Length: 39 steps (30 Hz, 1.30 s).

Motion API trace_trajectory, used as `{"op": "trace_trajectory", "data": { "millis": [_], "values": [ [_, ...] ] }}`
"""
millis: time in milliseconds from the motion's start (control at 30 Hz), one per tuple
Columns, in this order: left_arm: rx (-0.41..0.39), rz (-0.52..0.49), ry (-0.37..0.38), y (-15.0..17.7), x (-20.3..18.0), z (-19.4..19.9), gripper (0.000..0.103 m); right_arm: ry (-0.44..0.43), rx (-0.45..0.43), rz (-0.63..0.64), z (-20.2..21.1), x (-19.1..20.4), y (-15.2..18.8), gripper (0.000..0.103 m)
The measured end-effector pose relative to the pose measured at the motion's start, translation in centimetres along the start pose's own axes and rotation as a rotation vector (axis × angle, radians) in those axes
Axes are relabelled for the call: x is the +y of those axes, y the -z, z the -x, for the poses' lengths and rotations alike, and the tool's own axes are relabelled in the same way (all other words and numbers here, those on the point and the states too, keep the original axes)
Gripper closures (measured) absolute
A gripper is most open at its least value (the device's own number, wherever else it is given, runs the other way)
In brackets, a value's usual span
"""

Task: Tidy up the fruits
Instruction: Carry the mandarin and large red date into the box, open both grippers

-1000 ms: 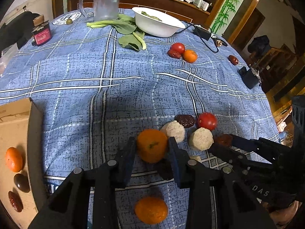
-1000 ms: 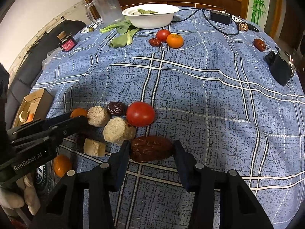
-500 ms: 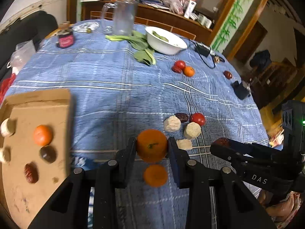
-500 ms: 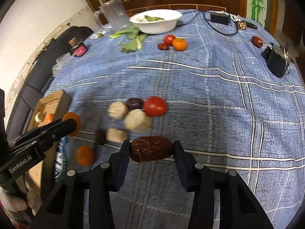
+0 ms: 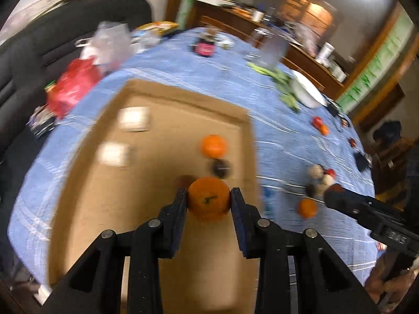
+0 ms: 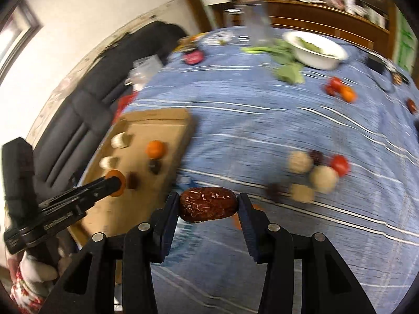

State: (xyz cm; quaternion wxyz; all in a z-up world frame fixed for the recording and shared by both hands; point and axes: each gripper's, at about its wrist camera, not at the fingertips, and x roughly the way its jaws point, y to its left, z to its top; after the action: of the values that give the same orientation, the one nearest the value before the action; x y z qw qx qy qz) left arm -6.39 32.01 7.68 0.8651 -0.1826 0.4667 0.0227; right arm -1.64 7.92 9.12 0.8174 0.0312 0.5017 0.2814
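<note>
My left gripper (image 5: 208,199) is shut on an orange tangerine (image 5: 208,198) and holds it above the flat cardboard box (image 5: 146,183), near its right side. In the box lie another tangerine (image 5: 214,145), a dark fruit (image 5: 221,168) and two pale pieces (image 5: 134,117). My right gripper (image 6: 208,204) is shut on a wrinkled red date (image 6: 207,204), held above the blue cloth just right of the box (image 6: 167,125). The left gripper (image 6: 115,180) with its tangerine shows there over the box.
A cluster of pale round cakes (image 6: 323,179), a tomato (image 6: 339,164), dark dates and a loose tangerine (image 5: 307,208) lies on the blue tablecloth (image 6: 262,120). A white bowl (image 6: 315,49), greens, a pitcher and another fruit group (image 6: 340,90) stand farther back. A black sofa (image 6: 86,104) borders the left.
Both grippers have swung left with their fruit. The left one has gone from above the cloth to above the cardboard box; the right one now hangs close to the box's right edge.
</note>
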Motion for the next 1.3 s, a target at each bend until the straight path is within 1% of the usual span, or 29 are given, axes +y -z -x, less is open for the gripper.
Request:
{"op": "trace_trajectory", "data": {
  "millis": [100, 233, 367, 500, 567, 733, 1000, 1133, 1300],
  "values": [
    [-0.004, 0.034, -0.051, -0.1, 3.2, 0.5, 0.07, -0.04, 0.024, 0.05, -1.4, 3.4, -0.2, 0.054],
    [0.001, 0.024, -0.1, -0.3, 5.5, 0.5, 0.07, -0.075, 0.069, 0.106, -3.8, 7.3, 0.1, 0.054],
    [0.026, 0.013, -0.107, -0.5, 7.2, -0.4, 0.07, -0.093, 0.116, 0.145, -6.2, 10.4, 1.2, 0.054],
    [0.052, 0.004, -0.112, -0.3, 8.5, -1.2, 0.07, -0.084, 0.138, 0.176, -8.0, 12.4, 2.0, 0.054],
    [0.061, 0.003, -0.1, -0.3, 9.0, -1.4, 0.07, -0.072, 0.143, 0.189, -8.9, 13.1, 2.4, 0.054],
    [0.067, -0.043, -0.103, -0.4, 8.8, -1.7, 0.07, -0.049, 0.159, 0.203, -10.7, 13.8, 2.8, 0.053],
    [0.067, -0.074, -0.093, -0.6, 8.7, -1.9, 0.069, -0.008, 0.163, 0.242, -12.4, 15.2, 3.5, 0.053],
    [0.072, -0.069, -0.079, -0.7, 8.7, -1.9, 0.067, -0.002, 0.154, 0.255, -12.5, 15.7, 3.6, 0.053],
    [0.068, -0.031, -0.051, -1.1, 8.9, -1.2, 0.064, -0.02, 0.155, 0.243, -12.3, 15.5, 3.5, 0.053]
  ]
}}
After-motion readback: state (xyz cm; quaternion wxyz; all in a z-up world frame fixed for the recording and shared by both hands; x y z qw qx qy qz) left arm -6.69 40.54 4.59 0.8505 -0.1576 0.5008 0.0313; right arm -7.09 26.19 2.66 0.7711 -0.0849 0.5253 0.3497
